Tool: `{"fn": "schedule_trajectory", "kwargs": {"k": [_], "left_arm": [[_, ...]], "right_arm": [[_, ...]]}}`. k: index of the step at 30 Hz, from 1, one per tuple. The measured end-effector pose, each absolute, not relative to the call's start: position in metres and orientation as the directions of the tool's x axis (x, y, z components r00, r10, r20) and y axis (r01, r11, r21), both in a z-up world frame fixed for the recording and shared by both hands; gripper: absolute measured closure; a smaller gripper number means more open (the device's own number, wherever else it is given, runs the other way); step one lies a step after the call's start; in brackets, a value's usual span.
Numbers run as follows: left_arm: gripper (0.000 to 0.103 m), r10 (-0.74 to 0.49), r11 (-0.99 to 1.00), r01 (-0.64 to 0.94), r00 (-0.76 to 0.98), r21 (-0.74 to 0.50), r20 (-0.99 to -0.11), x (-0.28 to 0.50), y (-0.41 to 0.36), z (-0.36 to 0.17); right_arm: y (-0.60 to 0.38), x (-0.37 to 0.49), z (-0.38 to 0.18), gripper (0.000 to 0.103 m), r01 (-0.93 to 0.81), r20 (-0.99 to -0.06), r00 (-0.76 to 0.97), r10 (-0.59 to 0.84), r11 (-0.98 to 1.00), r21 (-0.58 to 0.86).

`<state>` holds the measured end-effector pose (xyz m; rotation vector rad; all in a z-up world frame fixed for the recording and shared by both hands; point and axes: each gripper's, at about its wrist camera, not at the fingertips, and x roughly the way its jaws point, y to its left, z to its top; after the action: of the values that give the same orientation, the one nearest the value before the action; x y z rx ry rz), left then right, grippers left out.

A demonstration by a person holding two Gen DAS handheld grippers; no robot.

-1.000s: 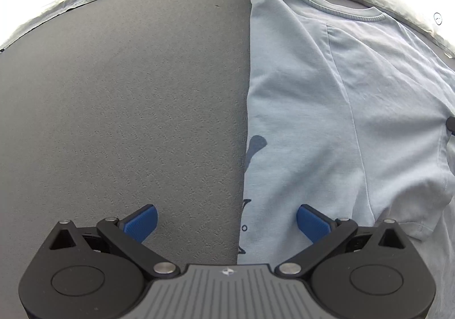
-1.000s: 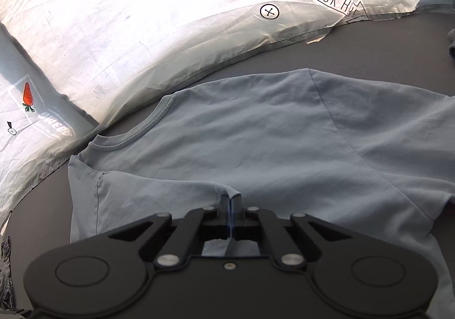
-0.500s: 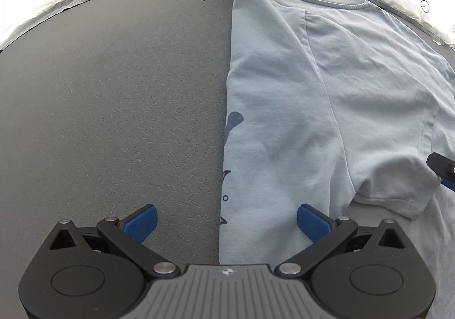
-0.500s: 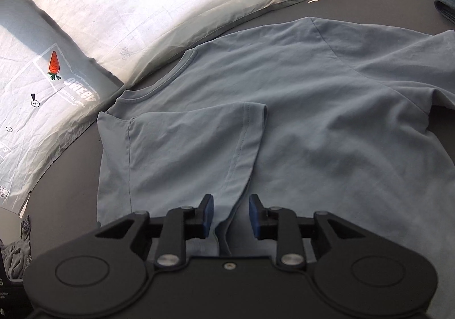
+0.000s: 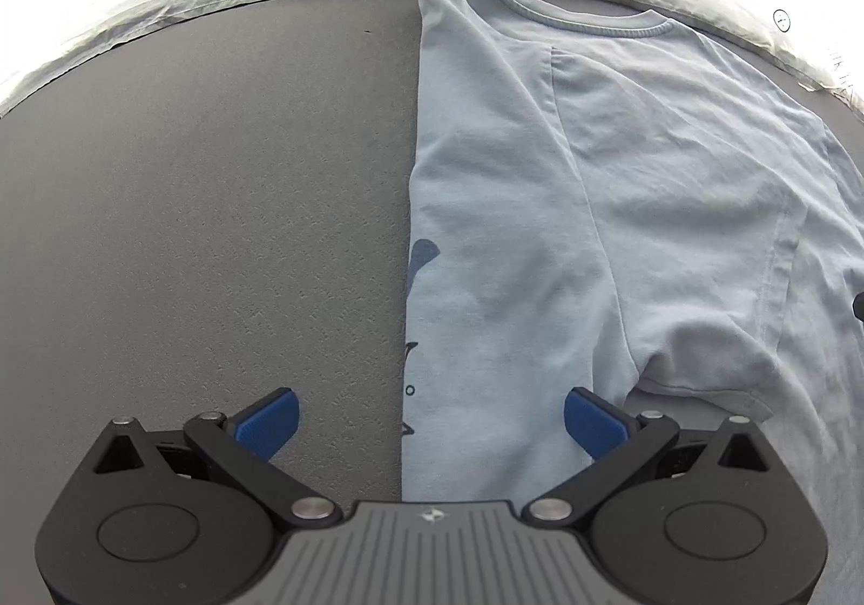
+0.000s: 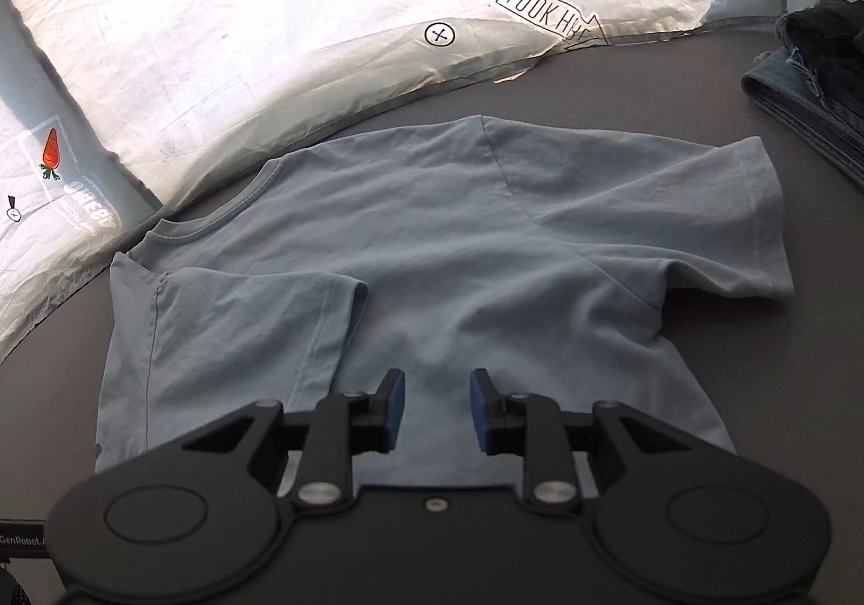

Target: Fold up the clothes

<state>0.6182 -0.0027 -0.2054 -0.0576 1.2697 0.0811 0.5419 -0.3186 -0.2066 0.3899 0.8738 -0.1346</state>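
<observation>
Item: one T-shirt (image 6: 486, 249), pale blue, short-sleeved, with a ribbed round collar (image 6: 216, 222). It is laid flat on a dark grey, textured counter (image 5: 216, 227), collar toward the far edge, where a sheet of crinkled white plastic (image 6: 324, 11) printed with small marks and a carrot picture is seen.

Condition: the shirt's left side is folded inward along a straight lengthwise crease (image 5: 410, 227), so that the folded panel lies on top of the body. The folded sleeve (image 6: 324, 330) is laid over the middle of the shirt, its stitched hem pointing toward the other side. Part of a dark blue print (image 5: 421, 259) is shown at the crease; its design cannot be made out. The other sleeve (image 6: 718, 227) is spread out flat on the counter, unfolded. Soft wrinkles are seen across the chest and below the armpits.

Left hand-held gripper (image 5: 432, 421): released, blue pads set wide apart, held over the crease with nothing pressed between them.

Right hand-held gripper (image 6: 437, 405): released, blue pads parted by a modest gap, held above the middle of the shirt just beside the folded sleeve; no cloth is pinched.

Also present: a stack of folded denim clothes (image 6: 810, 87) at the far right of the counter, apart from the shirt.
</observation>
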Motion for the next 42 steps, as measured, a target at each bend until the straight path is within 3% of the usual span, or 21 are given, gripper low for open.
{"fn": "schedule_trajectory", "kwargs": {"k": [4, 6, 8, 11, 15, 18, 20, 21, 23, 26, 38, 42], "left_arm": [[0.0, 0.03, 0.999, -0.047, 0.305, 0.017, -0.952, 0.633, -0.015, -0.203], [0.0, 0.055, 0.998, -0.019, 0.3, 0.052, -0.952, 0.643, -0.027, -0.208], [0.0, 0.077, 0.997, 0.006, 0.293, 0.082, -0.953, 0.635, -0.032, -0.201], [0.0, 0.094, 0.995, 0.007, 0.276, 0.099, -0.957, 0.641, -0.039, -0.209], [0.0, 0.105, 0.994, -0.001, 0.262, 0.109, -0.959, 0.644, -0.041, -0.213], [0.0, 0.102, 0.994, 0.0, 0.257, 0.106, -0.961, 0.646, -0.041, -0.214], [0.0, 0.1, 0.994, 0.004, 0.256, 0.105, -0.961, 0.646, -0.04, -0.214], [0.0, 0.098, 0.995, 0.002, 0.255, 0.102, -0.962, 0.646, -0.039, -0.214], [0.0, 0.088, 0.996, -0.012, 0.251, 0.088, -0.964, 0.645, -0.037, -0.214], [0.0, 0.068, 0.997, -0.046, 0.241, 0.058, -0.968, 0.644, -0.031, -0.215], [0.0, 0.029, 0.997, -0.079, 0.236, 0.011, -0.971, 0.641, -0.023, -0.217], [0.0, 0.01, 0.996, -0.088, 0.235, -0.011, -0.972, 0.641, -0.018, -0.218]], "right_arm": [[-0.377, 0.538, -0.205, 0.059, 0.408, -0.748, 0.658, -0.083, 0.874, 0.263], [-0.397, 0.539, -0.208, 0.058, 0.453, -0.748, 0.645, -0.154, 0.866, 0.213], [-0.414, 0.542, -0.212, 0.049, 0.459, -0.746, 0.647, -0.161, 0.863, 0.211], [-0.433, 0.549, -0.219, 0.047, 0.499, -0.744, 0.631, -0.219, 0.849, 0.173], [-0.443, 0.552, -0.226, 0.035, 0.508, -0.734, 0.644, -0.214, 0.837, 0.202], [-0.448, 0.555, -0.233, 0.034, 0.499, -0.731, 0.656, -0.189, 0.835, 0.232], [-0.448, 0.558, -0.235, 0.037, 0.491, -0.73, 0.662, -0.169, 0.834, 0.252], [-0.448, 0.56, -0.235, 0.044, 0.486, -0.731, 0.665, -0.153, 0.832, 0.268], [-0.449, 0.563, -0.234, 0.077, 0.476, -0.734, 0.669, -0.116, 0.826, 0.303], [-0.45, 0.56, -0.231, 0.09, 0.478, -0.723, 0.689, -0.058, 0.786, 0.392], [-0.381, 0.55, -0.196, 0.092, 0.189, -0.437, 0.827, 0.353, 0.558, 0.808], [-0.334, 0.562, -0.198, 0.092, 0.135, -0.425, 0.771, 0.474, 0.53, 0.837]]}}
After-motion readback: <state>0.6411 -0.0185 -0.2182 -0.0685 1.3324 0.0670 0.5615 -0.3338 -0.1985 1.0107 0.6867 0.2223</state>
